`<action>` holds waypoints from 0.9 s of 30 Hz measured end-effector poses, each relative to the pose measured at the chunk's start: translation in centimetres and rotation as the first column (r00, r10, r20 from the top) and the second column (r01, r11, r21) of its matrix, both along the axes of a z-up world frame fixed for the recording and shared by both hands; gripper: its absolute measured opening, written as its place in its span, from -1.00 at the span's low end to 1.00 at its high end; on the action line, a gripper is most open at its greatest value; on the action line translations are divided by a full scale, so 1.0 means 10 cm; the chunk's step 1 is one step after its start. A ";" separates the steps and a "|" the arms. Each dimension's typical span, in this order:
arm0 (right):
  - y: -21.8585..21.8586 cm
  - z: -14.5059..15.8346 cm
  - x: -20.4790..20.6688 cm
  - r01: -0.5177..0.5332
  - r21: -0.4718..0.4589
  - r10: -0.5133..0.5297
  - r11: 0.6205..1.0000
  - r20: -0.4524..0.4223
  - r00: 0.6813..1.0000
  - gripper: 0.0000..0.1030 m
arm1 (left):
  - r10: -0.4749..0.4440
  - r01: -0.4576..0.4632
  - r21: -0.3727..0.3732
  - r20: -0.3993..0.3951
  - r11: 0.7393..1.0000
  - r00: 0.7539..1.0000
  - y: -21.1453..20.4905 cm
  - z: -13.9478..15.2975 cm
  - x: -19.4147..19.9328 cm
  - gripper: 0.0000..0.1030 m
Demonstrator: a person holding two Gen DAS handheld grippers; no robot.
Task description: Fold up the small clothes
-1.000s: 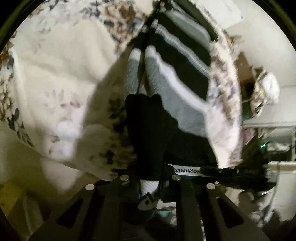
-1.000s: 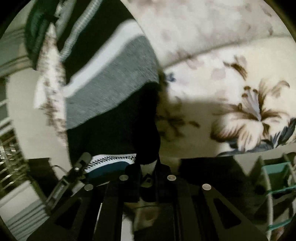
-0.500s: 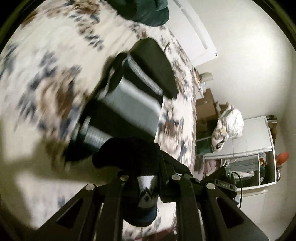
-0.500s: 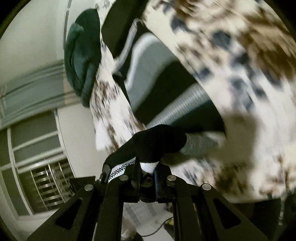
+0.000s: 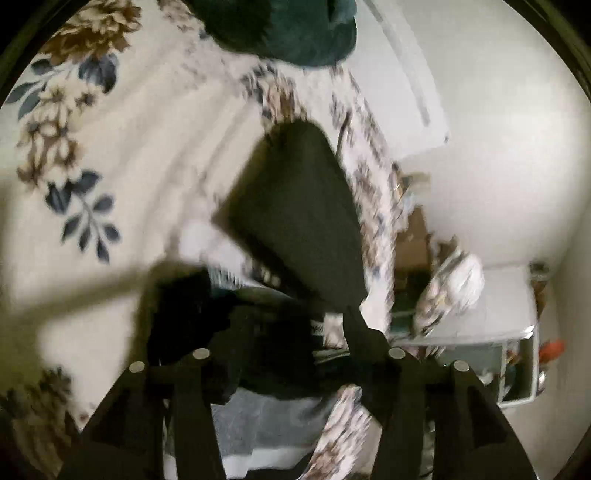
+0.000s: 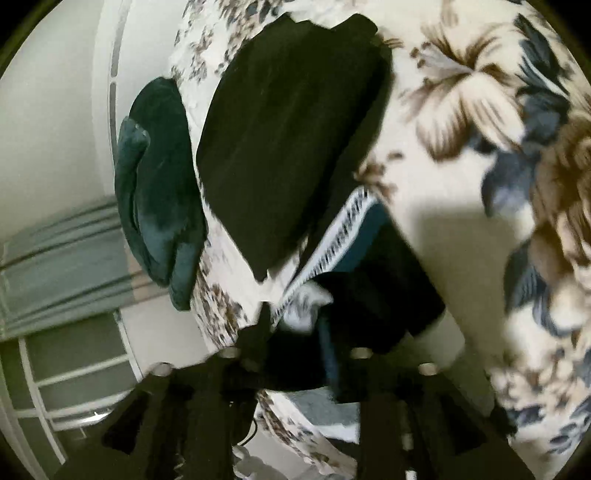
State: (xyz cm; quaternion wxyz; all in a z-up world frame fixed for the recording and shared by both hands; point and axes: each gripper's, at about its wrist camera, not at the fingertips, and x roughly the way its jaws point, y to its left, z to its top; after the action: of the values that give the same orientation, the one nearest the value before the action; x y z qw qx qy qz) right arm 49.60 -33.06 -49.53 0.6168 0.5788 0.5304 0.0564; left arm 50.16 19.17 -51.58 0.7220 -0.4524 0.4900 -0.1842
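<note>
A dark striped knit garment (image 5: pixel 295 218) lies folded over on the floral bedspread (image 5: pixel 110 155); its black back faces up, with grey stripe showing near the camera. My left gripper (image 5: pixel 295 358) is open, fingers spread wide over the garment's near edge. In the right wrist view the same black garment (image 6: pixel 291 140) lies ahead, its white zigzag-patterned hem (image 6: pixel 332 236) turned up. My right gripper (image 6: pixel 295 354) is open, jaws apart above the hem and near edge.
A dark teal plush bundle (image 5: pixel 291 29) sits at the far end of the bed, also showing in the right wrist view (image 6: pixel 159 184). A white shelf unit (image 5: pixel 491 314) with a bagged bundle stands beside the bed. Window bars (image 6: pixel 66 380) lie left.
Both grippers carried the garment's edge forward over itself and opened, letting it go. The striped side is now mostly covered by the black fold.
</note>
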 end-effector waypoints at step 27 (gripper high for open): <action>0.27 -0.36 0.68 -0.311 -0.470 0.316 0.826 -0.071 0.946 -0.78 | -0.134 0.153 0.319 -0.082 0.935 0.988 -0.32 -0.72 0.52 -0.78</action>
State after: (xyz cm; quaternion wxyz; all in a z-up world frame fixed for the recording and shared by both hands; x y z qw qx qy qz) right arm 56.37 -30.40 -53.18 0.7246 0.3145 0.6126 0.0281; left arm 55.37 15.97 -58.77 0.7563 -0.2958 0.5665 -0.1398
